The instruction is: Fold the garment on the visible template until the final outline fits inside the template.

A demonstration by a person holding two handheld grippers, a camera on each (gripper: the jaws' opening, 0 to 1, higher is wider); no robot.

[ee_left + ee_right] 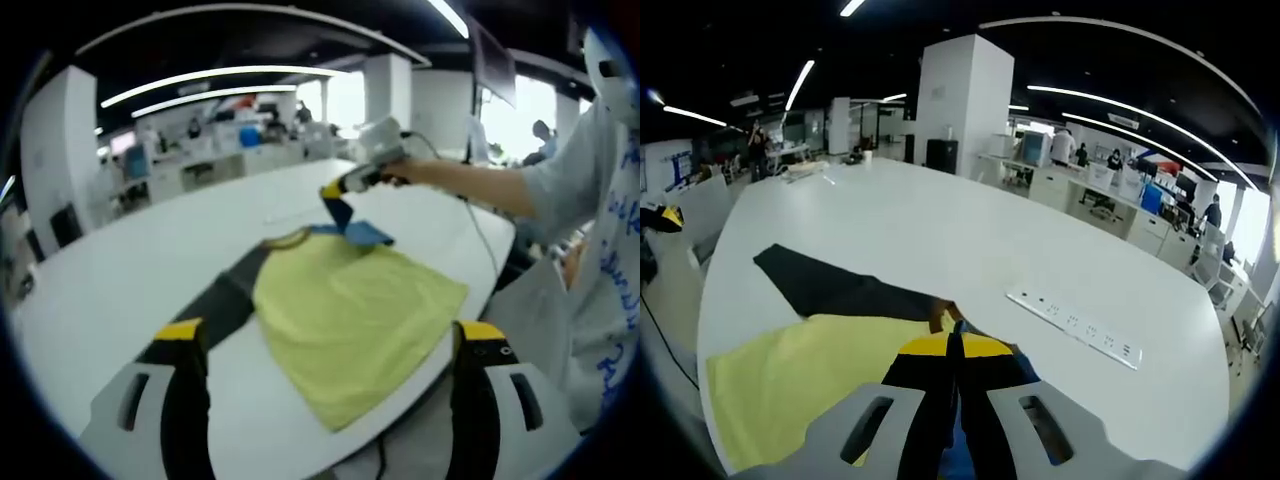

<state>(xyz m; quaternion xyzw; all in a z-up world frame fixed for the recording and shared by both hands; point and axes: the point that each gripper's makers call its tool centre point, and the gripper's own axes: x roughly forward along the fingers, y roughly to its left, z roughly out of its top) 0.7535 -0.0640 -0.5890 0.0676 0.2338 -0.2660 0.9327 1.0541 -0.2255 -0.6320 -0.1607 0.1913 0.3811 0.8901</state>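
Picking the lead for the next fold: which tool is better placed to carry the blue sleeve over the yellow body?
Right. The right tool is shut on the blue sleeve and already lifts it at the garment's far edge. The left tool is open, hanging back off the cloth at the near side, holding nothing.

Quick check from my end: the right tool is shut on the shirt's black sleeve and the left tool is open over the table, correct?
Not quite. The right tool is shut on the blue sleeve, not the black sleeve, which lies flat and untouched on the table. The left gripper view shows this. The left tool is indeed open, near the yellow shirt.
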